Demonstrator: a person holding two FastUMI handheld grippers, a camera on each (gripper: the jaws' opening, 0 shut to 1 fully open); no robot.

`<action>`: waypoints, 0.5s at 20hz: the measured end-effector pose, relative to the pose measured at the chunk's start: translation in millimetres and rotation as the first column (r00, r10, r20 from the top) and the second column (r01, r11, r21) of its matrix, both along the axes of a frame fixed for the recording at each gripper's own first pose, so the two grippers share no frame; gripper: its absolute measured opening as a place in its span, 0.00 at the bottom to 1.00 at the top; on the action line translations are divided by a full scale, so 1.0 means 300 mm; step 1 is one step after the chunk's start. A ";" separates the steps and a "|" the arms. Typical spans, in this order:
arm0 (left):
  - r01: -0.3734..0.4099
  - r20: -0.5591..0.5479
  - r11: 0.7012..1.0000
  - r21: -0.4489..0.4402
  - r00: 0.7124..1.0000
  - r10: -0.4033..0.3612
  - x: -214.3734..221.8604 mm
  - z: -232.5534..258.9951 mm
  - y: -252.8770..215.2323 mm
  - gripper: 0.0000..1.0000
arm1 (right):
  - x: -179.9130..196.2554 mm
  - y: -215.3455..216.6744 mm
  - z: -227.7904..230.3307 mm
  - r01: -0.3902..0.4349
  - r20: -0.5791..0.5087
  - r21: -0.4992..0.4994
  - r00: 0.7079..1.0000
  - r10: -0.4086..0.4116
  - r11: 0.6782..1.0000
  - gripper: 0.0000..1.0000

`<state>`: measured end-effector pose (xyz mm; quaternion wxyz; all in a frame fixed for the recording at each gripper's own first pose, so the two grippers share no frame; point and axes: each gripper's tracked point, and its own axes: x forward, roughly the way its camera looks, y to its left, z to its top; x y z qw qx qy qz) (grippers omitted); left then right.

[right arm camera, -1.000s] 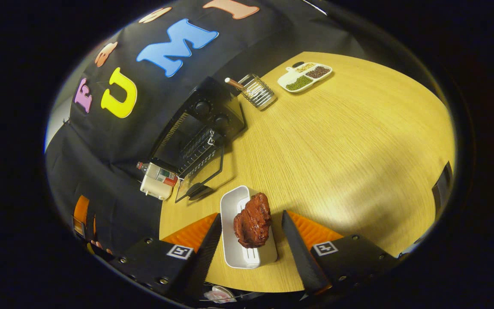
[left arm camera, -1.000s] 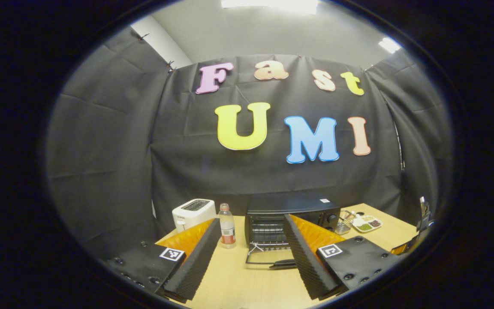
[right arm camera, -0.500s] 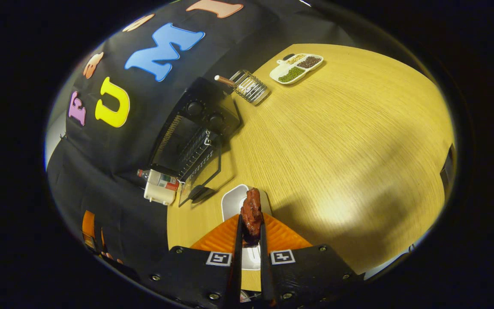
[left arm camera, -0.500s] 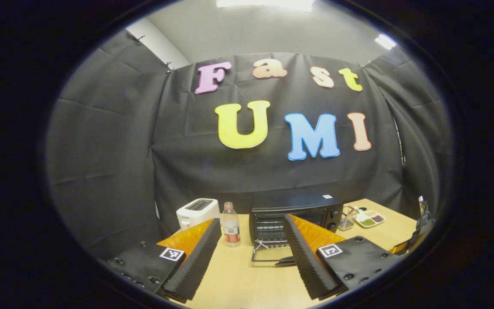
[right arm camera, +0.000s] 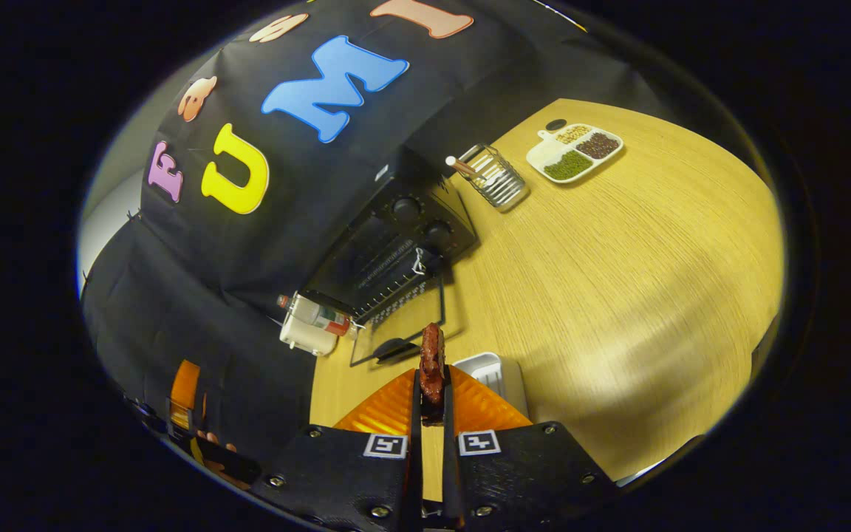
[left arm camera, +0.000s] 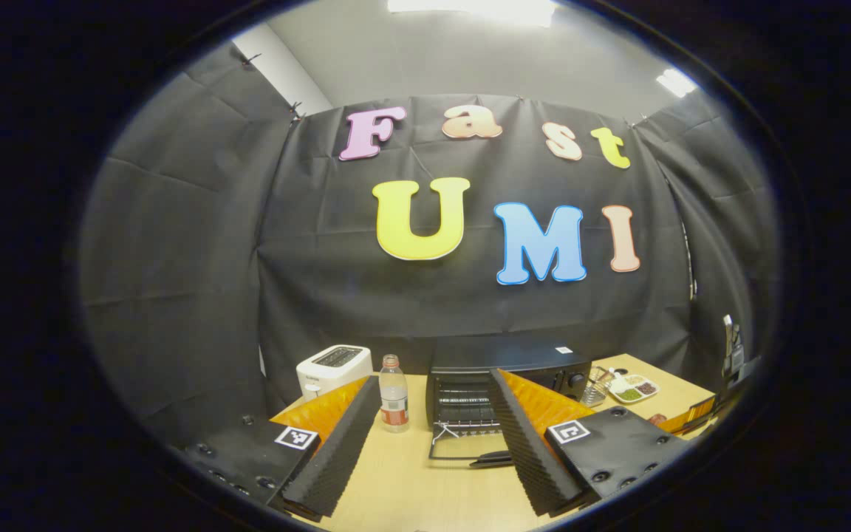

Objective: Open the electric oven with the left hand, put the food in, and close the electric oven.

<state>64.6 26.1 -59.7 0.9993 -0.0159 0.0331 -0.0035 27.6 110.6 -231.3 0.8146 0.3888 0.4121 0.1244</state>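
Right gripper view: right gripper at bottom centre, fingers pressed in on the food, a dark red-brown chunk of meat pinched between them and sticking up past the tips. White tray lies on the wooden table just right of and behind the fingers, apart from the meat. Electric oven is at centre frame against the booth wall, door dropped open flat toward the camera, rack visible inside. Bottle and white toaster sit left of the oven in the frame. Wire holder and divided dish of beans are in the upper right.

Left gripper view: left gripper at bottom centre, jaws spread wide, nothing between them, held off above the near table edge. Oven is at lower centre, door down, partly behind the right-side finger. Bottle and toaster are to its left, dish at lower right.
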 end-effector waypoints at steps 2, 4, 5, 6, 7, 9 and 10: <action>0.002 -0.003 1.000 -0.019 1.000 -0.002 0.020 -0.007 0.008 0.97 | 0.062 0.023 0.047 0.011 0.029 0.007 1.000 -0.011 1.000 0.11; 0.005 -0.006 0.999 -0.033 1.000 -0.006 0.040 -0.022 0.012 0.97 | 0.121 0.053 0.075 0.017 0.053 0.017 0.998 -0.018 1.000 0.11; 0.007 -0.005 0.999 -0.033 1.000 -0.007 0.048 -0.022 0.022 0.97 | 0.153 0.076 0.080 0.019 0.057 0.030 0.998 -0.021 0.999 0.11; 0.008 -0.006 1.000 -0.029 1.000 -0.008 0.059 -0.027 0.029 0.98 | 0.174 0.096 0.090 0.022 0.060 0.042 0.998 -0.025 0.999 0.11; 0.007 -0.006 1.000 -0.027 1.000 -0.007 0.068 -0.029 0.040 0.97 | 0.201 0.118 0.094 0.025 0.060 0.053 0.998 -0.029 0.998 0.11; 0.006 -0.005 0.999 -0.035 1.000 -0.006 0.093 -0.031 0.063 0.97 | 0.246 0.164 0.098 0.023 0.070 0.060 0.997 -0.027 0.998 0.11; 0.005 -0.004 0.999 -0.040 1.000 -0.005 0.106 -0.034 0.077 0.98 | 0.267 0.190 0.097 0.022 0.074 0.061 0.997 -0.026 0.998 0.11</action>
